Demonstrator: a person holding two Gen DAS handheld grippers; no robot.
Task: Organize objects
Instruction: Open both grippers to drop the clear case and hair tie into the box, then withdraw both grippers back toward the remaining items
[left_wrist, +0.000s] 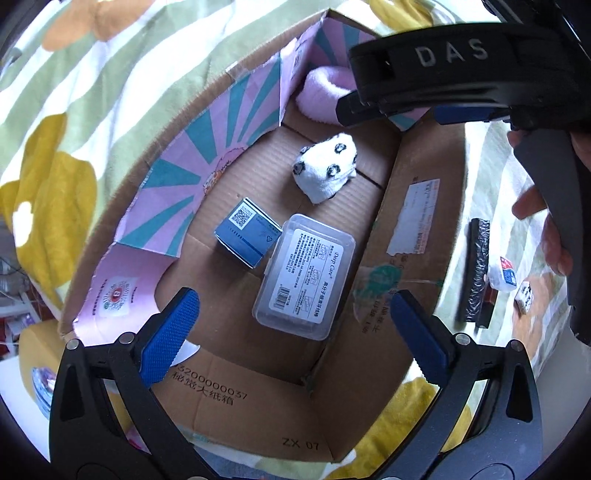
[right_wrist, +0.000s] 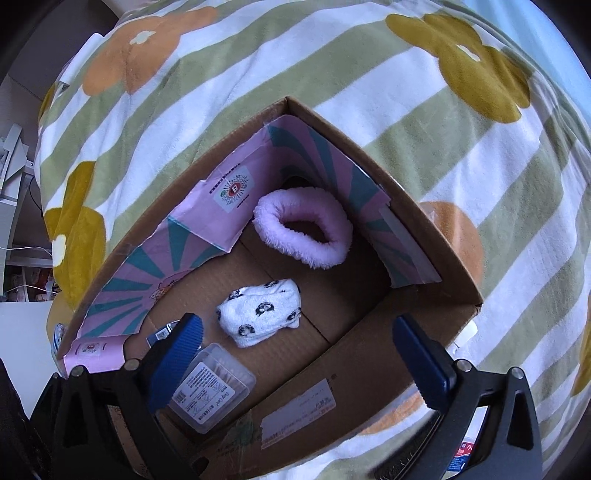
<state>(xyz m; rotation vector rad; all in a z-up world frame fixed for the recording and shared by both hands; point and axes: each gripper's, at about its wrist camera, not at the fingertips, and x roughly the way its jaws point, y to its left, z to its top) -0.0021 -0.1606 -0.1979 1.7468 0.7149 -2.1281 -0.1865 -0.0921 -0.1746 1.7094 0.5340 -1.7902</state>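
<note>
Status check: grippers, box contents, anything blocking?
Left gripper and right gripper open, empty, above cardboard box. Inside: clear case, blue carton, panda sock, pink scrunchie. Black roll outside on blanket. Nothing blocking.

Striped flower blanket (right_wrist: 424, 122) carries everything. Under my grippers the cardboard box (left_wrist: 417, 229) sits on it; right of it a black roll (left_wrist: 476, 269) and small packets (left_wrist: 504, 278).

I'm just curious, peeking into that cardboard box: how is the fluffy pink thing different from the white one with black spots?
The pink fuzzy ring is an open loop in plain pink; the white spotted sock is a folded bundle with small black prints. The ring lies in the box's far corner, the sock near the middle. Both are soft and rest on the box floor.
</note>
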